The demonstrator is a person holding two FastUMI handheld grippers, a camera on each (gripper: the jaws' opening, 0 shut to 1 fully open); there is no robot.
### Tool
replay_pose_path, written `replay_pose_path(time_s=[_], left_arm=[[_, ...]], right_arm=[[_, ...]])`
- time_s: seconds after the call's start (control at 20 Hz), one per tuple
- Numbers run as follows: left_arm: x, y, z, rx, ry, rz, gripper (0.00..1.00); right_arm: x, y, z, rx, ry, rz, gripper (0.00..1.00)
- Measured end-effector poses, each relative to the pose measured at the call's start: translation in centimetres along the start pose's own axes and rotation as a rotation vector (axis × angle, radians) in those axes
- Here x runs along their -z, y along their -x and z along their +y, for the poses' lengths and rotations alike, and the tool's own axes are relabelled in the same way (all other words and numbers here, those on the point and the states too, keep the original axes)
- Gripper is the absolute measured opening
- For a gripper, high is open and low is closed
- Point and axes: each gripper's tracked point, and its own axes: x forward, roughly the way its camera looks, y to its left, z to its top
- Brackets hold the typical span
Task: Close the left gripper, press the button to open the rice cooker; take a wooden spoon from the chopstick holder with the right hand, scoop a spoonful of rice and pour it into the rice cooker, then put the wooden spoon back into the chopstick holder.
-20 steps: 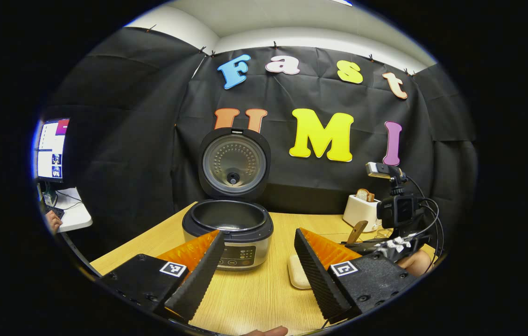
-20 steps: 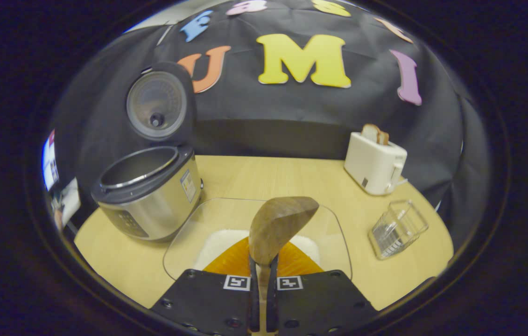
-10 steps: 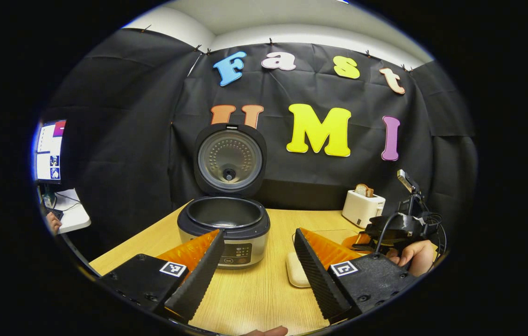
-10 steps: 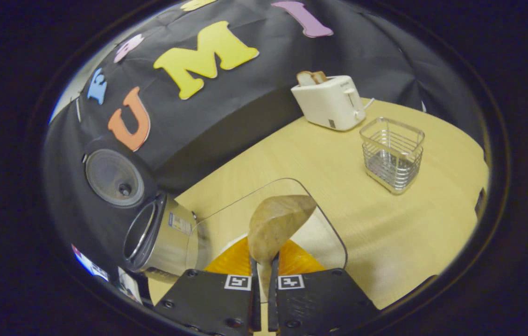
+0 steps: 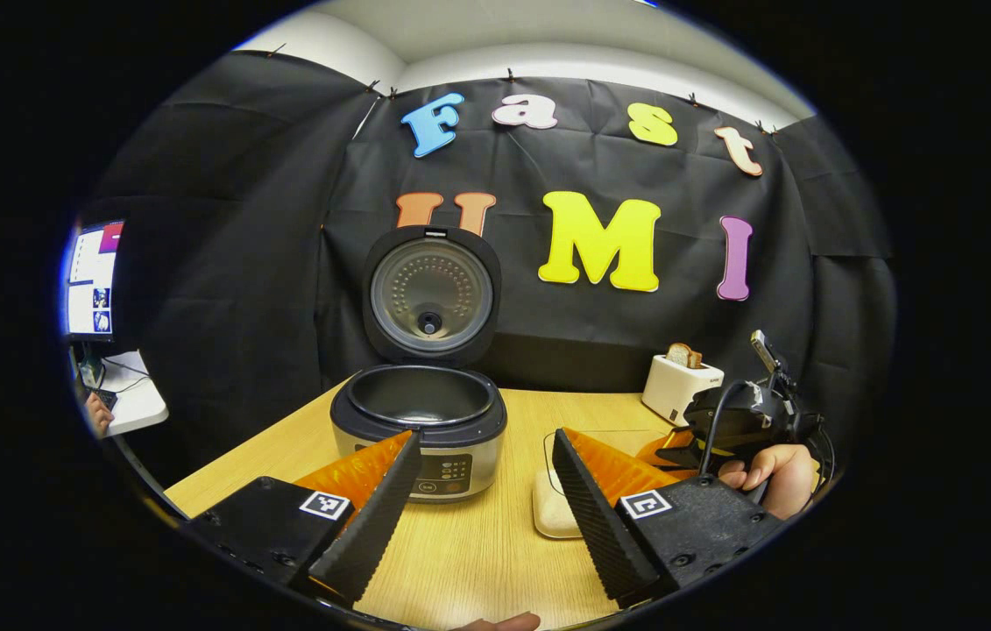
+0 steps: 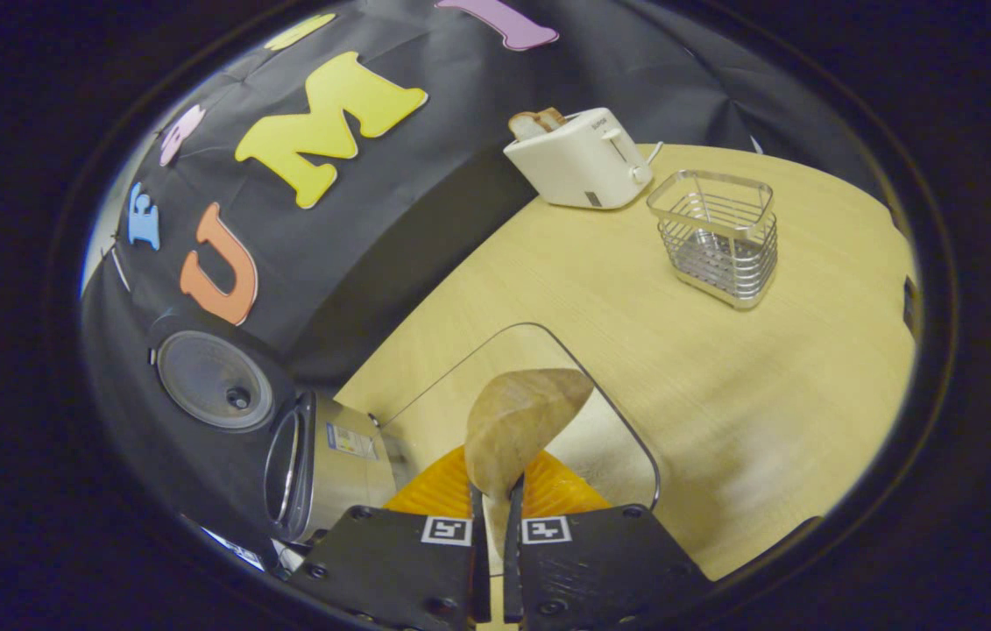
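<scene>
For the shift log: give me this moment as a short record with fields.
rice cooker: lid open and upright, pot looks empty
left hand-held gripper: open, holding nothing
right hand-held gripper: shut on wooden spoon, tilted over the clear rice tray
chopstick holder: empty, standing by the toaster
table: light wood

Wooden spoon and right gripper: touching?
Touching. The right gripper view shows the right gripper with its jaws closed on the wooden spoon's handle, bowl sticking out ahead over the glass tray.
</scene>
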Motion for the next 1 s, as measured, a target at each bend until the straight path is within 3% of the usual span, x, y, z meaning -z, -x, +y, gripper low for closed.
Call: replay_pose_path(time_s=[0.55, 1.0], left_arm=[[0.1, -0.1, 0.5, -0.011, 0.004, 0.001, 0.96], [0.3, -0.3, 1.3, -0.022, 0.008, 0.006, 0.96]], right_arm=[[-0.7, 1.3, 1.1, -0.276, -0.325, 0.058, 0.06], [-2.6, 2.8, 1.3, -0.406, -0.595, 0.122, 0.06]])
